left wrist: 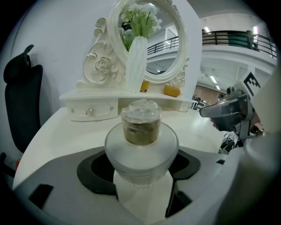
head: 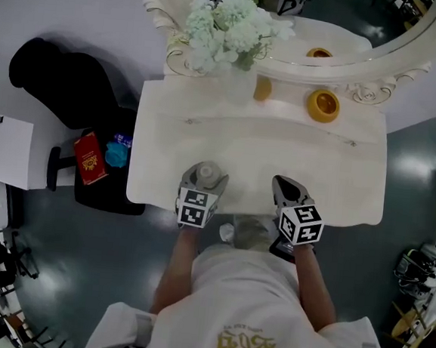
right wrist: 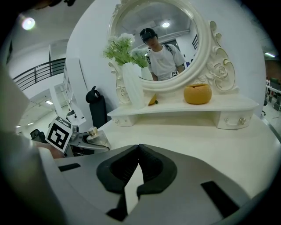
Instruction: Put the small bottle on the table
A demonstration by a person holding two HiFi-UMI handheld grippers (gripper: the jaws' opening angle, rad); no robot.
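Note:
The small bottle (left wrist: 141, 145) is clear frosted glass with a wide shoulder and a yellowish neck under a clear cap. It stands upright between the jaws of my left gripper (left wrist: 141, 168), which is shut on its sides. From the head view, that gripper (head: 205, 179) and the bottle (head: 206, 174) are over the near edge of the white dressing table (head: 280, 160). My right gripper (head: 289, 189) hovers over the same edge further right. Its jaws (right wrist: 137, 151) touch at the tips, with nothing between them.
At the back of the table are a raised shelf, an oval mirror (right wrist: 158, 39), a white vase of flowers (head: 231, 27) and an orange bowl (head: 323, 104). A black chair (head: 67, 80) and a red packet (head: 90, 158) are at the left of the table.

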